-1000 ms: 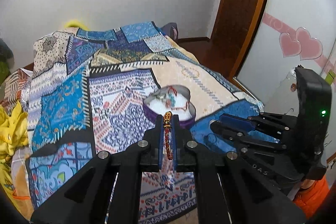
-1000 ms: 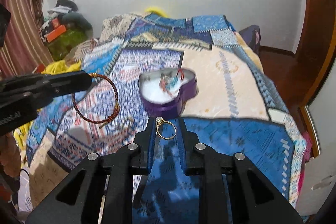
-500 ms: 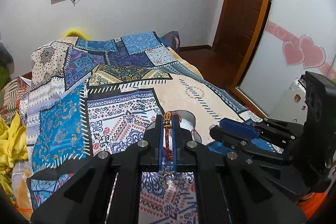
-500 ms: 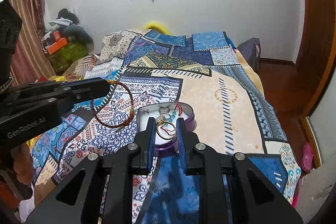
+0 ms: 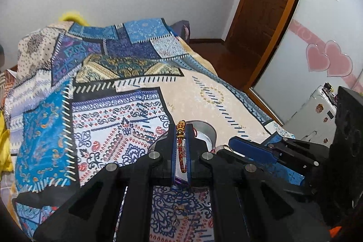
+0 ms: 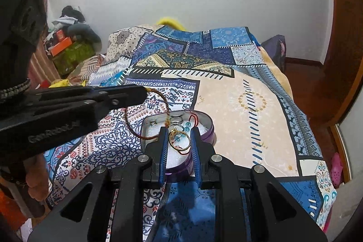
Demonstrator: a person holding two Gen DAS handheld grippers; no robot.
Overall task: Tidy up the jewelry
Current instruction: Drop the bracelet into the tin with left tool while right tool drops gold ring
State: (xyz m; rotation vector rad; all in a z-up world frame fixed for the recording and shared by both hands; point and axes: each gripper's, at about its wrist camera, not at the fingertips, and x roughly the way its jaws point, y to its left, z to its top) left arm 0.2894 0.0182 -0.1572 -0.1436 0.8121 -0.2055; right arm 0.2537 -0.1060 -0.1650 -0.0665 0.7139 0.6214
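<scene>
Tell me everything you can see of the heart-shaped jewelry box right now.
The heart-shaped jewelry box sits open on the patterned bedspread, with a purple wall, silvery rim and white lining. Inside lie silver rings, blue beads and red cord. The right gripper holds a gold ring just above its near side; a red string bracelet overhangs its left rim.

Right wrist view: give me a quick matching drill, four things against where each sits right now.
Things:
1. gold ring
2. red cord bracelet
3. heart tin
4. silver ring

Places:
A. on the patchwork bedspread
B. between the right gripper fingers
C. lying inside the tin
D. hanging from the left gripper

Pairs: 1-B, 2-D, 3-A, 4-C
</scene>
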